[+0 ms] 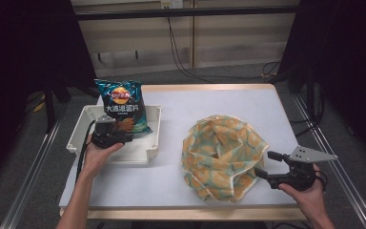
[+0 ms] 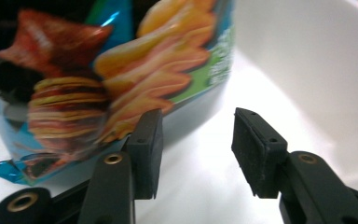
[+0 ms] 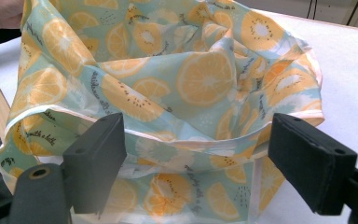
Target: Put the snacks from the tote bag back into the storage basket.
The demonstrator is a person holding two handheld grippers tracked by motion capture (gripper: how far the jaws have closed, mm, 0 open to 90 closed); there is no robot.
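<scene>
Left gripper low in the white tray, jaws parted about halfway with nothing between them, bare tray floor showing in the gap. Chip bag just beyond, its lower edge next to one pad in the left gripper view (touching or a hair apart, cannot tell), not clamped. Bag propped upright in the tray, bottom on the tray floor, top rising above the far wall. Tray near the left edge of the worktop, otherwise holding only the bag.

Right gripper near the front right of the worktop, jaws spread wide, gripping nothing. Fruit-print cloth bag straight ahead of it, its rim running across between the two pads in the right gripper view (near, not pinched). Cloth bag slumped and crumpled, mouth gaping upward, inside seen only as folds of fabric.

Left hand at the tray's near wall, forearm angled in from the bottom edge. Right hand low at the worktop's front corner, gripper pointing left toward the cloth bag.
</scene>
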